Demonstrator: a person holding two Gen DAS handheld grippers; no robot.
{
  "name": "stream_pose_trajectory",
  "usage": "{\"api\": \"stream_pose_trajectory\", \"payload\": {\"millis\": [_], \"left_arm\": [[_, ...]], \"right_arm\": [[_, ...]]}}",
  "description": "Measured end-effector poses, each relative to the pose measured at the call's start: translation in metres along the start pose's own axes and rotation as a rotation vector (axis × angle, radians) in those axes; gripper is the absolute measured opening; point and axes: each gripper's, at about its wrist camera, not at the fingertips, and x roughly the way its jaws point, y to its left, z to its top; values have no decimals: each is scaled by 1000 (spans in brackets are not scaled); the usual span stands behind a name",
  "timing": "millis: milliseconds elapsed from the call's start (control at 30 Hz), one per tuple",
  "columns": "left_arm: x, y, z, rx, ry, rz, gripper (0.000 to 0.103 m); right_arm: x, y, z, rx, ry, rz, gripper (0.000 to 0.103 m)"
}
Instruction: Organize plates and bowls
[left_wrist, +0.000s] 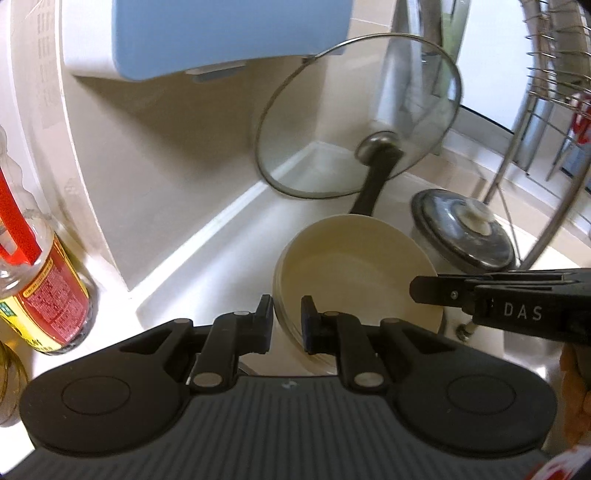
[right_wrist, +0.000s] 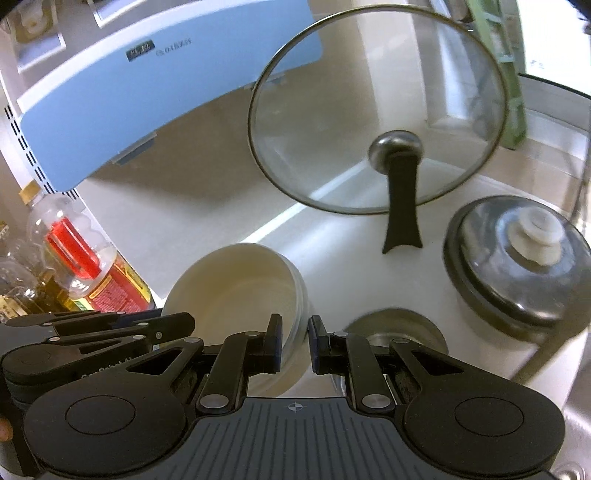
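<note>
While both tongs (left_wrist: 287, 323) (right_wrist: 294, 345) clamp stacked bowls (left_wrist: 354, 273) | glass lid (left_wrist: 358, 114) behind | pot (left_wrist: 465, 232) beside

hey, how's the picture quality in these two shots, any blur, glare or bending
Left wrist view: fisheye bends the wire rack; the glass lid reflects the window; the pot lid is slightly smeared. Right wrist view: the blue panel curves, the bowls look soft, bright daylight washes the upper right.
</note>
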Motion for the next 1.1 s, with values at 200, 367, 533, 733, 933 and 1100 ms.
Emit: {"api": "stream_pose_trajectory", "payload": {"millis": [200, 367, 533, 733, 933, 1100], "left_arm": [[-13, -15, -14, 20, 16, -31, 13], [-18, -22, -27, 23, 39, -50, 13], [-20, -29, -38, 31, 64, -55, 14], [-16, -35, -47, 32, 95, -63, 14], [-10, -36, -54, 22, 125, -62, 14], [-9, -36, -56, 18, 136, -63, 14]], "right_arm": [[-20, -7, -19, 29, 21, -13, 15], [-33, -10, -33, 50, 44, -24, 15], [-37, -14, -45, 62, 70, -35, 15], [-36, -21, -57, 85, 117, -46, 15], [-34, -23, -61, 87, 135, -54, 15], [-33, -23, -61, 85, 149, -56, 15]]}}
